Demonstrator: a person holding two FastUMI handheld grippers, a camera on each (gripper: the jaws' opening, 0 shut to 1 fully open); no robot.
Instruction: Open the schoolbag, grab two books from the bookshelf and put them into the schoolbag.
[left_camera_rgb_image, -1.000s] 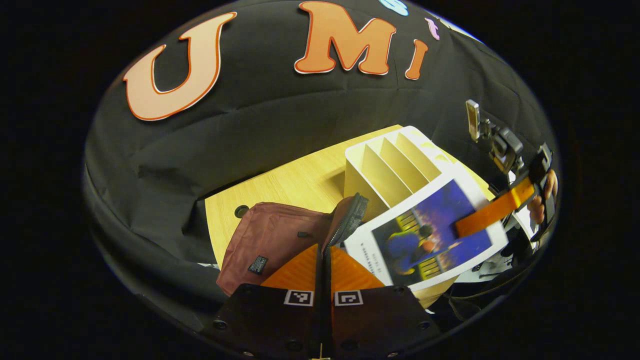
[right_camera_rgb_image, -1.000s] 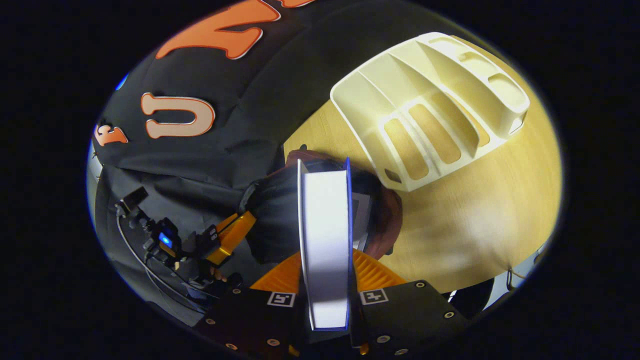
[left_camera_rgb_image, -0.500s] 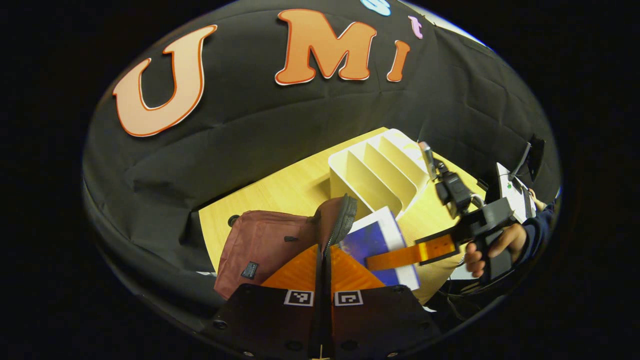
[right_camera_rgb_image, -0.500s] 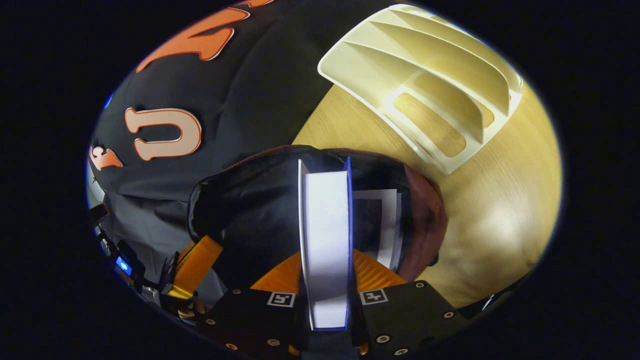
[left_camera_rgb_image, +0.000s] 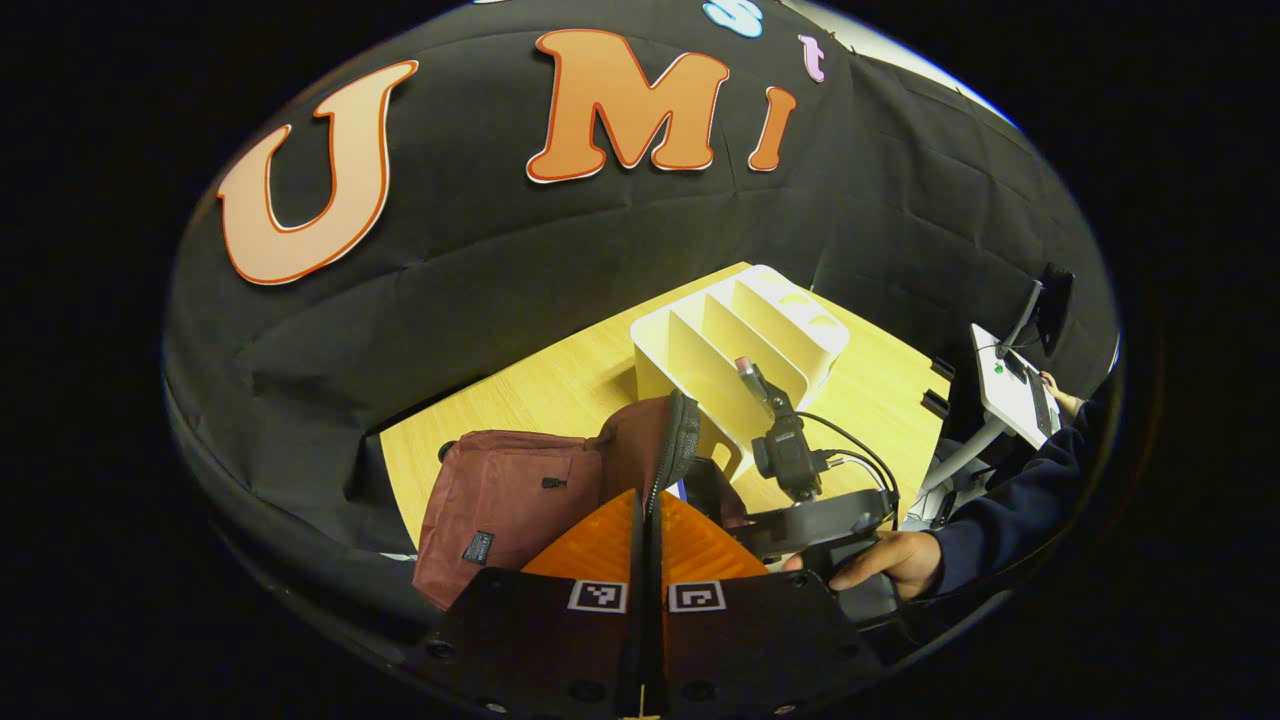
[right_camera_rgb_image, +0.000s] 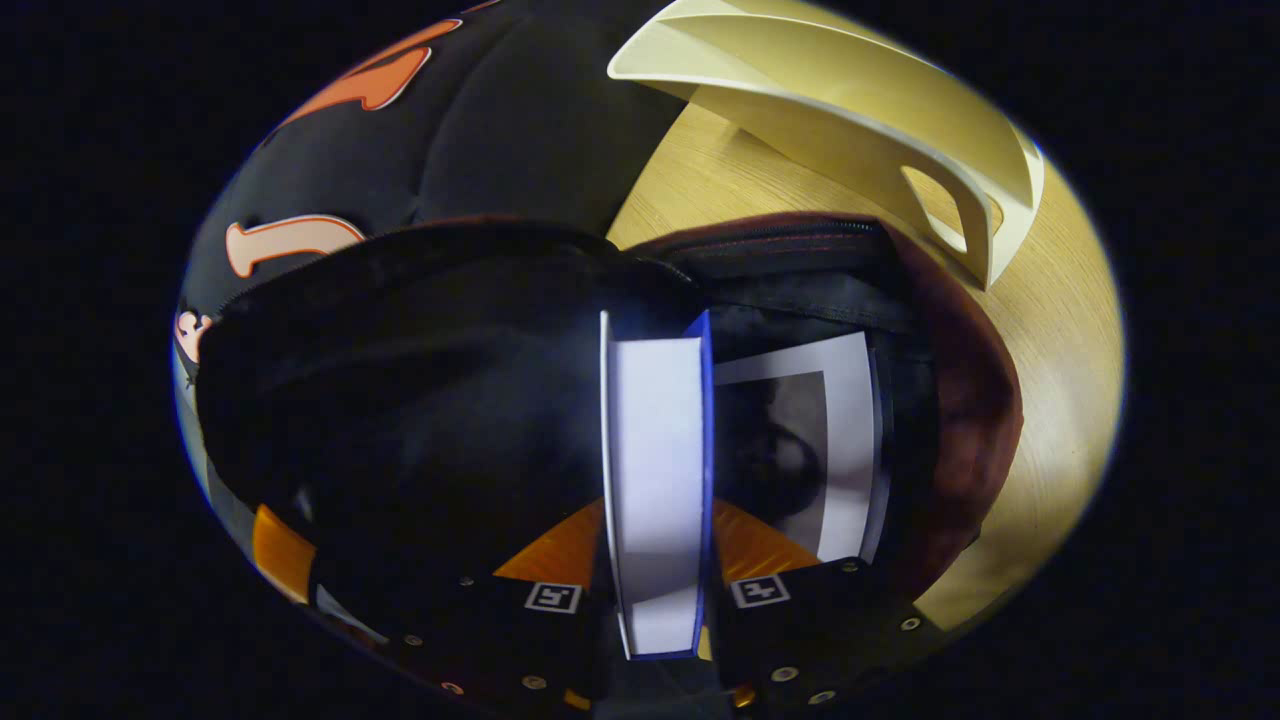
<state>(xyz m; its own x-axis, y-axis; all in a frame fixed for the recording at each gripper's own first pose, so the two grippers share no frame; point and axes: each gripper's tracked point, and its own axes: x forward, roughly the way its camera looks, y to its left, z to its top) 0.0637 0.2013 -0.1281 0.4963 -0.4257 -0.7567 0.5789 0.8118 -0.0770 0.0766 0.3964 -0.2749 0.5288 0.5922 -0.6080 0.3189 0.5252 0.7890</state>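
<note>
The maroon schoolbag lies on the wooden table. My left gripper is shut on its zipped flap and holds the flap up. In the right gripper view, my right gripper is shut on a blue-covered book, seen edge-on with its far end inside the bag's dark mouth. A second book lies inside the bag on the right. In the left gripper view, a hand holds that gripper low behind the flap, its fingers hidden. The cream bookshelf has empty slots.
The bookshelf stands close beyond the bag's rim, with bare table to the right. In the left gripper view a dark sleeve and a stand with a screen sit off the table's right edge.
My right gripper has come down and carried the blue book from above the table into the bag's mouth. The left gripper has kept hold of the flap.
</note>
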